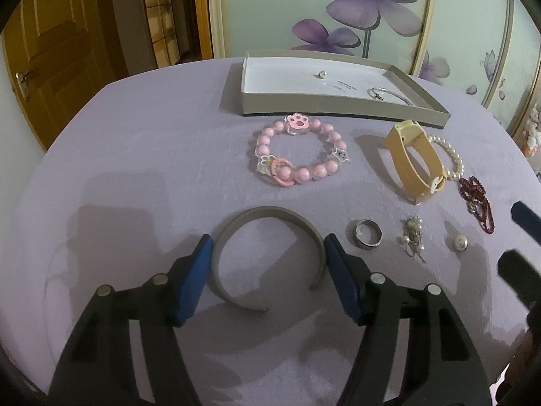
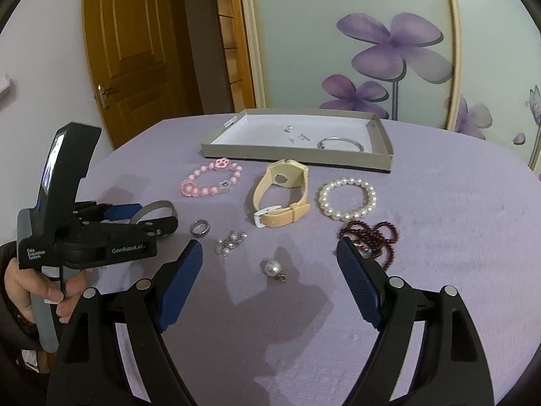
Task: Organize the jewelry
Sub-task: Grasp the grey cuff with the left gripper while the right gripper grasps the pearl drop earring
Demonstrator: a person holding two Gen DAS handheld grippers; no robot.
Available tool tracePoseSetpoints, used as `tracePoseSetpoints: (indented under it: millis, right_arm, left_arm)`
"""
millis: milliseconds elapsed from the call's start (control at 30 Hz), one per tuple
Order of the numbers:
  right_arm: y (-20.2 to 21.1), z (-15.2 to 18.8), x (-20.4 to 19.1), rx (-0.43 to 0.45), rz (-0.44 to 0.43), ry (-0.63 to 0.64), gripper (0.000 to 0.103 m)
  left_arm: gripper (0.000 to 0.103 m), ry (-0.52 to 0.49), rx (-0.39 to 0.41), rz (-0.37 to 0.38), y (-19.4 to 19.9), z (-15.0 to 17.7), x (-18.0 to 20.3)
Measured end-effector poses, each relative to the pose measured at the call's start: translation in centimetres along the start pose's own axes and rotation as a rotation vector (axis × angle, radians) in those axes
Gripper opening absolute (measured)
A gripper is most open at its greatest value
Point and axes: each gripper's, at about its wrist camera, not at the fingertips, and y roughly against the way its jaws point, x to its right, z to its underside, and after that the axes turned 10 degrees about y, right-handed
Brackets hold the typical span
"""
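The grey cuff [image 1: 268,257] lies flat on the purple cloth [image 1: 135,169] between my left gripper's [image 1: 268,253] pads [image 1: 196,280], its gap facing me; the jaws stand open around it, just outside both arms, and I can't see either pad pressing yet. I judge it light, stiff and a little springy, with smooth sides that could slip, so I'd pinch across the two arms near their middle, not at the free ends, and squeeze gently. Just right of it sit the ring [image 1: 364,233], the small pearl cluster [image 1: 412,235] and a pearl stud [image 1: 458,243], close enough to be knocked. Farther off are the pink bracelet [image 1: 297,152], the yellow watch [image 1: 414,162], the pearl bracelet [image 2: 347,199] and the dark red beads [image 1: 478,199]. At the far edge is the tray [image 1: 304,106], already holding a bangle [image 1: 392,94] and a small stud [image 1: 320,74]. My right gripper [image 2: 270,257] hangs open and empty over the loose pearl [image 2: 273,268].
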Motion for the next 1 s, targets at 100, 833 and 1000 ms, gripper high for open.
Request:
tracePoseSetpoints:
  millis: [100,833,1000]
  right_arm:
    - [-0.3,-0.1,-0.5,-0.006,-0.010,0.005,0.082]
    - [-4.4,0.3,-0.3,-0.211,0.048,-0.028,0.018]
    - [-4.2,0.4,0.0,-0.209,0.032,-0.036,0.014]
  left_arm:
    - [0.066,0.024,0.014,0.001,0.2,-0.5,-0.7]
    - [0.066,0.087,0.174,0.072,3.7,-5.7,-3.2]
    - [0.066,0.084,0.178,0.075,3.6,-5.8,-3.2]
